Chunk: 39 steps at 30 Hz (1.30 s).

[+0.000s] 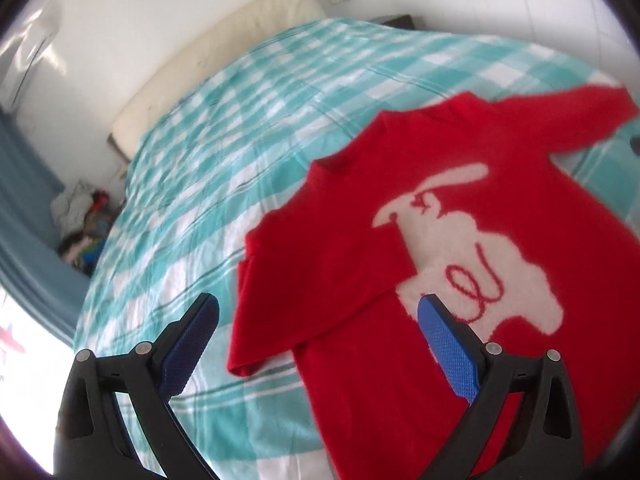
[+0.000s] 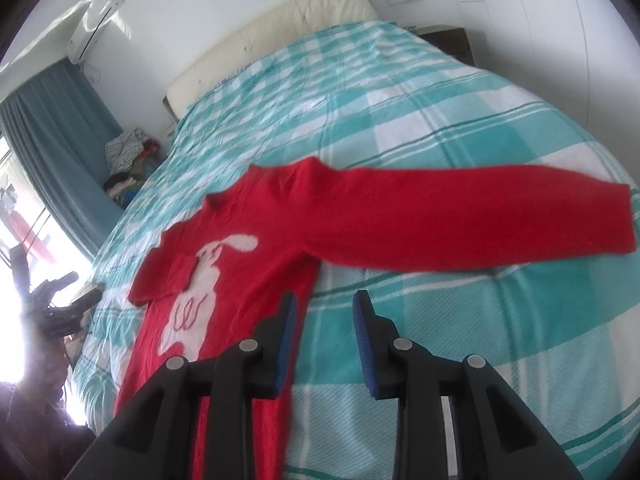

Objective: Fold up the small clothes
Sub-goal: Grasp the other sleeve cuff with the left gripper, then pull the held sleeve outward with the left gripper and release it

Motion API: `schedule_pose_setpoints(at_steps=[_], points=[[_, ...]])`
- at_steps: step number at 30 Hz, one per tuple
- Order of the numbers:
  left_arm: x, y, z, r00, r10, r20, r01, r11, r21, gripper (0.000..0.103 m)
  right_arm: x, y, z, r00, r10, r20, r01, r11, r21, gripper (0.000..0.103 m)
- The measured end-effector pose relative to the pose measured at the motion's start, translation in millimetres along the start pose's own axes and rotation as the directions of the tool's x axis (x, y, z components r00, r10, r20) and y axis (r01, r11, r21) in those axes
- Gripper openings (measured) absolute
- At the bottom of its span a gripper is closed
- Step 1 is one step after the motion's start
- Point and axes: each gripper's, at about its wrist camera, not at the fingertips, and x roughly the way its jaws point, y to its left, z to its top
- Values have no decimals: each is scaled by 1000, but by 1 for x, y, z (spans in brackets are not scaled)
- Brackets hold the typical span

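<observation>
Red sweater (image 2: 256,240) lies flat on the checked bedspread (image 2: 440,120): left sleeve (image 1: 280,292) folded inward, right sleeve (image 2: 480,216) outstretched, body unfolded. Left gripper (image 1: 318,312) and right gripper (image 2: 325,304) hover spread, empty.

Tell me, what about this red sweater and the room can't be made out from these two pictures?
- Red sweater hem: cut off by the bottom edge in both views, behind the gripper fingers.
- Right sleeve: its cuff runs out of the left wrist view.
- Pile beside the bed: too small and blurred to identify.
- Window side: glare washes it out in the right wrist view.
</observation>
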Motion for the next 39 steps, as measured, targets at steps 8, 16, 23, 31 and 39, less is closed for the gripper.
schedule_pose_setpoints(at_steps=[8, 16, 23, 31, 39], points=[[68, -20, -5, 994, -80, -80, 89, 989, 118, 85, -2, 8, -2, 999, -38, 22, 39, 997, -72, 29], [98, -30, 5, 984, -161, -79, 171, 975, 142, 74, 5, 9, 0, 999, -32, 4, 32, 997, -75, 29], [108, -4, -1, 927, -369, -67, 364, 929, -71, 46, 10, 18, -1, 1000, -26, -3, 25, 994, -103, 32], [61, 71, -19, 940, -325, 102, 338, 852, -401, 3, 8, 20, -1, 999, -35, 15, 37, 993, -114, 36], [-5, 243, -148, 997, 59, 50, 18, 454, -891, 3, -1, 25, 0, 999, -18, 42, 23, 991, -129, 36]])
